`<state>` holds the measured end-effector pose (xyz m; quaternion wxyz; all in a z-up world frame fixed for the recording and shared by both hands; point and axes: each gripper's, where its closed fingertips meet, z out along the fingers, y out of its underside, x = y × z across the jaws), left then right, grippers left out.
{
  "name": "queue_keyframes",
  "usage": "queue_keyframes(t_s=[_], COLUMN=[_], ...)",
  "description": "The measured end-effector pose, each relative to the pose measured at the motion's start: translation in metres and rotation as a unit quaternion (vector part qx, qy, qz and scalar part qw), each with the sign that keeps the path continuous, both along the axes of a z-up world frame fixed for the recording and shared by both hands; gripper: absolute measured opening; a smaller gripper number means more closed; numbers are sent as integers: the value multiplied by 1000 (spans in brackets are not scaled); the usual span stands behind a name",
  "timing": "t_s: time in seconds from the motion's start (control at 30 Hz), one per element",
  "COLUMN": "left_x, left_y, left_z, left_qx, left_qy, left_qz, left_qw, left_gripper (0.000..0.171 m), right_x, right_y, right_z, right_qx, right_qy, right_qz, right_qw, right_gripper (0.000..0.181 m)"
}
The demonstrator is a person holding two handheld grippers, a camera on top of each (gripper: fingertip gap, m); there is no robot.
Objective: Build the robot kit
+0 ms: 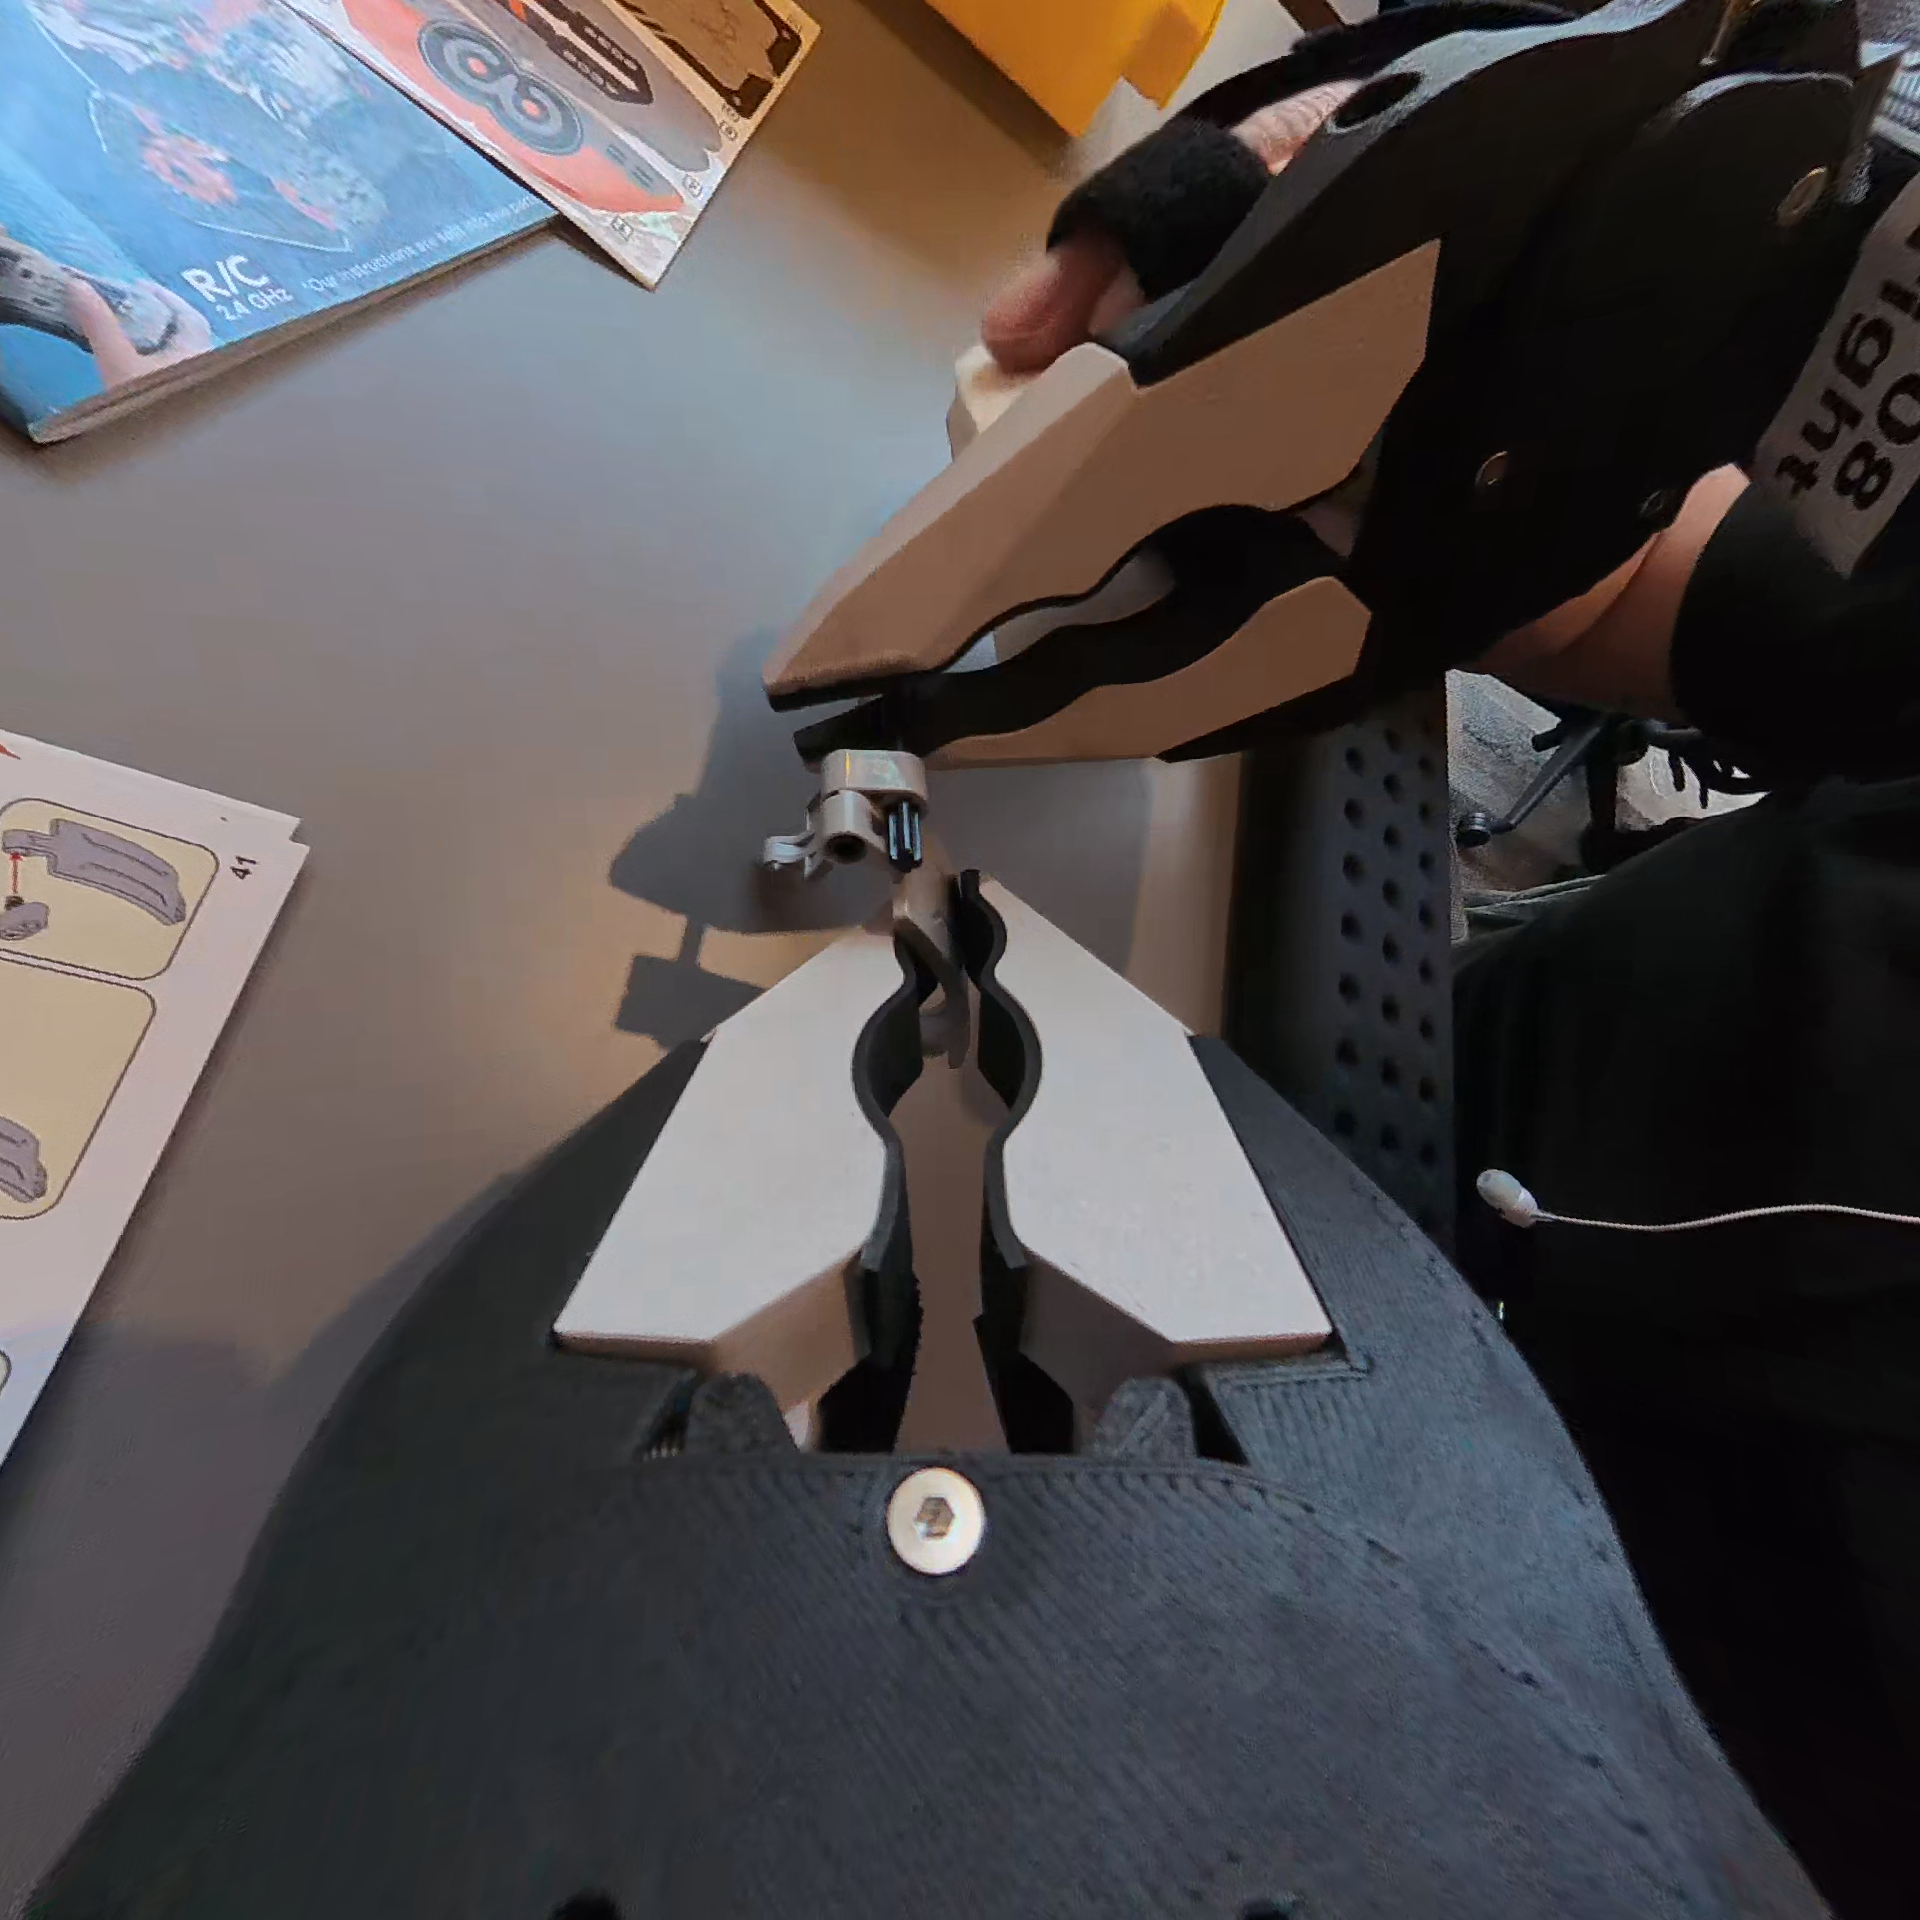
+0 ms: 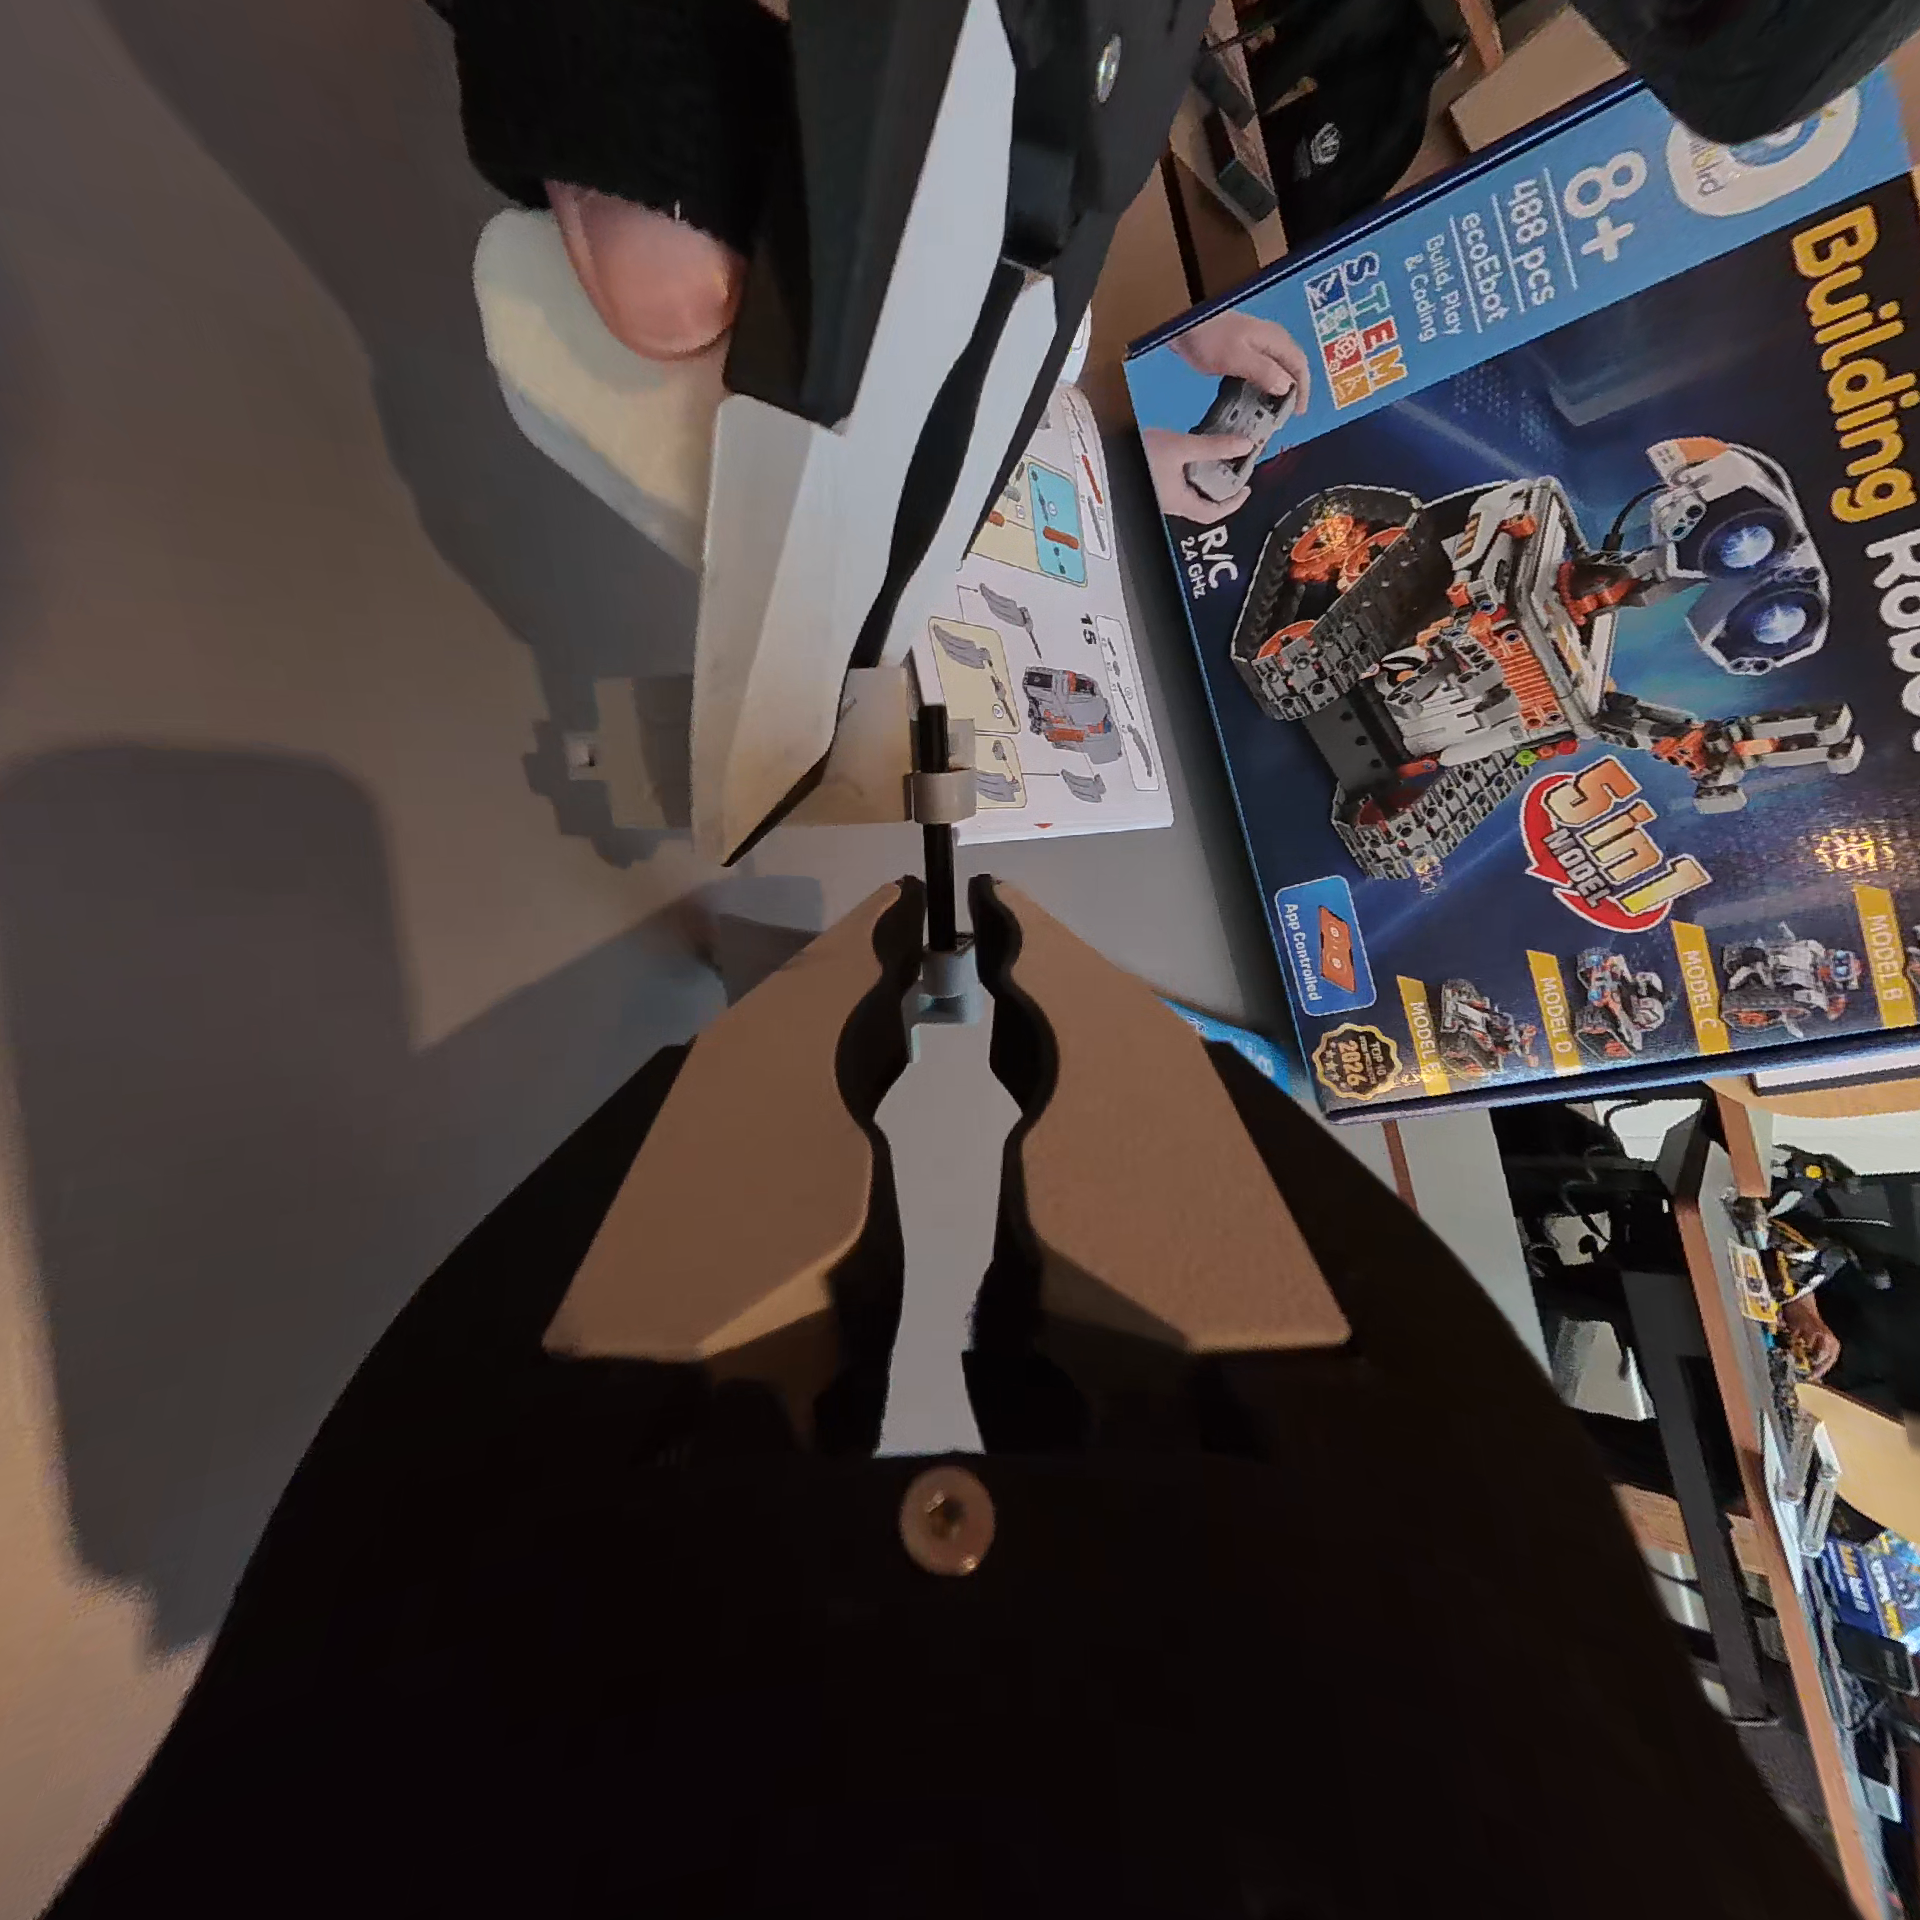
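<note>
My left gripper is shut on a light grey curved building piece, held above the grey table. My right gripper comes in from the upper right and meets it tip to tip. It is shut on a small grey connector that carries a black axle. The axle passes through a hole in the light grey piece held by the left gripper. In the left wrist view the grey connector end and the axle sit just under the right gripper's tips.
A blue building-kit box lies on the table, also in the left wrist view. An open instruction booklet and a sticker sheet lie near it. A yellow object sits at the back. A perforated table leg marks the table edge. My hands' fingertips stand some 4 centimetres from each other.
</note>
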<state>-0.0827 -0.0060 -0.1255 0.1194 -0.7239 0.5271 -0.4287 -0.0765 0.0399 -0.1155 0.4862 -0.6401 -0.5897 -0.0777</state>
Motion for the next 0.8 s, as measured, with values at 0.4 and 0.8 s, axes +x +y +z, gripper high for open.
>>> queue_keyframes(t_s=[0.4, 0.8], left_x=[-1, -2], left_y=[-1, -7], left_z=[0, 4], left_qx=[65, 109], left_qy=[13, 10], left_qz=[-18, -49], left_qw=[998, 993], left_gripper=[0, 1], right_x=[-4, -8], right_y=[-12, -25], right_z=[5, 13], right_qx=[-72, -121], right_qy=[74, 136], right_qz=[33, 86], right_qw=[994, 979], right_gripper=[2, 2])
